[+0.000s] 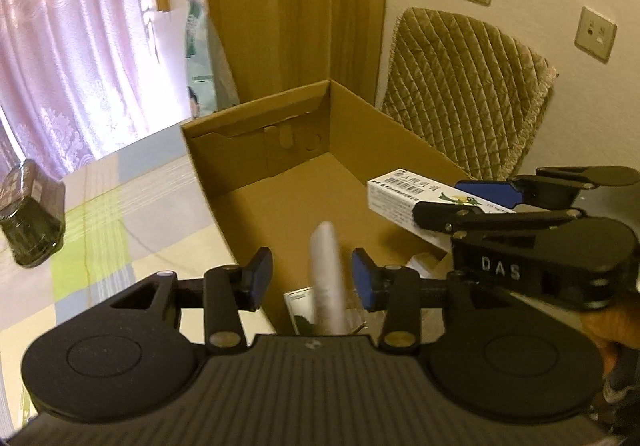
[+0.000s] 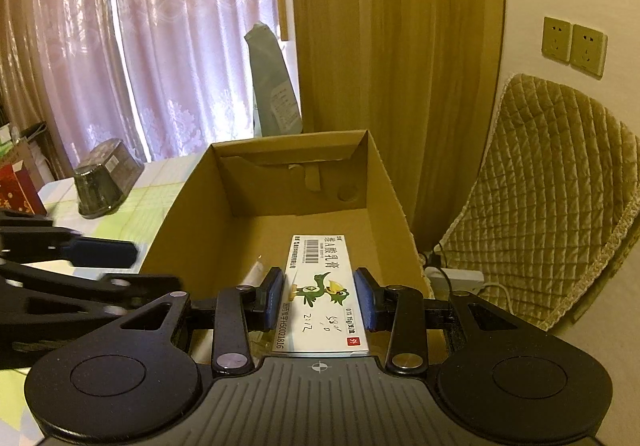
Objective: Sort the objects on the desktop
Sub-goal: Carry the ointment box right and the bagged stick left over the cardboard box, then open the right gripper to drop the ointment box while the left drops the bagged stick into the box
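1. Right wrist view shows the right claw (image 2: pixel 319 298) over the open brown cardboard box (image 2: pixel 192 198), with the white medicine carton printed with a green bird (image 2: pixel 320 286) between its blue pads. The pads look to stand just off the carton's sides, so I cannot tell whether it is gripped or already let go.
2. Left claw (image 1: pixel 312 278) hangs open over the same box; a blurred pale, tube-shaped thing (image 1: pixel 327 278) shows between its fingers without touching them, seemingly falling or lying inside.
3. Box contents: the carton is above or in it, with the pale tube, another small white packet (image 1: pixel 298 306) and something clear near the close wall.
4. By my judgement the sorting is partly along: a dark glass jar with a dark lid (image 2: pixel 102 180) lies on the checked-cloth surface (image 1: pixel 120 230), outside the box.
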`<state>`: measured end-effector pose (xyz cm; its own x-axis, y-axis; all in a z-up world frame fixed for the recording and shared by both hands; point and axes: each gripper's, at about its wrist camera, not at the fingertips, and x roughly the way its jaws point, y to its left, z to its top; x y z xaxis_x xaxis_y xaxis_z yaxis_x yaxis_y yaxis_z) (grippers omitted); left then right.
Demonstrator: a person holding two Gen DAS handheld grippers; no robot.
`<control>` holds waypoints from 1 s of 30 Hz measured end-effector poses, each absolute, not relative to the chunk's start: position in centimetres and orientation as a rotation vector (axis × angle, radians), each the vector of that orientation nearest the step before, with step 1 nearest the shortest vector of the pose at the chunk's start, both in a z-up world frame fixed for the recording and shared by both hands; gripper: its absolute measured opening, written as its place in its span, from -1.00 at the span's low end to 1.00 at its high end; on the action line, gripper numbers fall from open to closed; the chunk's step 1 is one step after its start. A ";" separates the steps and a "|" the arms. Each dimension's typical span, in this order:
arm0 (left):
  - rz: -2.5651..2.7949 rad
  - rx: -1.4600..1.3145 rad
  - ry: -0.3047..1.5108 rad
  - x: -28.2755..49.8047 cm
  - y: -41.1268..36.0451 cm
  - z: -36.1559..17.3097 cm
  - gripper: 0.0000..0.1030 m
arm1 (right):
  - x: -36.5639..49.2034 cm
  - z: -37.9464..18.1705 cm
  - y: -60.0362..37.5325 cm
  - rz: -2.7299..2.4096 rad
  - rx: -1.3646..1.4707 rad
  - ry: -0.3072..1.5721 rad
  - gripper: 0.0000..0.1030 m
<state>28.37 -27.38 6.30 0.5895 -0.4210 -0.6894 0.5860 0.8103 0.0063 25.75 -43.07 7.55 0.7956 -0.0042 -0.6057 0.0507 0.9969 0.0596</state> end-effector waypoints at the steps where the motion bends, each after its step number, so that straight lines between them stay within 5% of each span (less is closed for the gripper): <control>1: -0.588 0.239 0.731 28.3 -26.9 6.4 -0.26 | 25.9 7.5 -43.0 -0.029 0.073 0.651 -0.27; 14: -0.529 0.172 0.754 26.7 -21.8 6.7 -0.26 | 27.7 7.1 -41.2 0.003 0.061 0.669 -0.24; 17: -0.515 0.162 0.760 26.1 -20.7 6.6 -0.26 | 26.9 7.5 -41.2 -0.011 0.079 0.643 0.43; 30: -0.441 0.107 0.789 21.0 -15.2 7.6 -0.07 | 21.2 10.2 -37.9 0.017 0.088 0.683 0.43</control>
